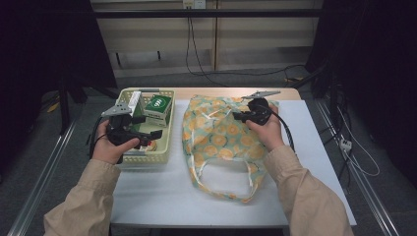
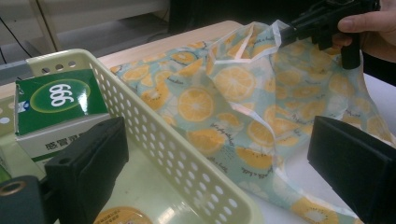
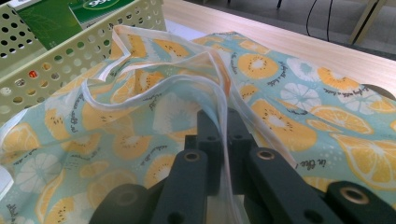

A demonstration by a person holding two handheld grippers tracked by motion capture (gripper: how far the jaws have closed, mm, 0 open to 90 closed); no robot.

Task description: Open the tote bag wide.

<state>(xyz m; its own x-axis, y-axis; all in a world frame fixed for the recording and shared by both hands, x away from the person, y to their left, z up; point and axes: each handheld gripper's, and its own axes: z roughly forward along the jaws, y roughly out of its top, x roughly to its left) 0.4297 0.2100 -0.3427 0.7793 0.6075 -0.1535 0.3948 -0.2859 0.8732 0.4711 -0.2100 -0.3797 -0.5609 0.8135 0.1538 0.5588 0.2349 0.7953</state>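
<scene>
Right gripper (image 3: 223, 128): clamped tight on the white-trimmed rim of the orange-print bag (image 3: 154, 140), fabric pinched between both jaws and lifted, rest of the bag spread out ahead of and below them on the table (image 1: 314, 142). Left gripper (image 2: 219, 163): jaws spread wide, gripping nothing, poised over the side wall of the pale perforated basket (image 2: 187, 154). One jaw over the basket's inside, near the green box (image 2: 56, 100); the other outside, above the bag's near edge.
</scene>
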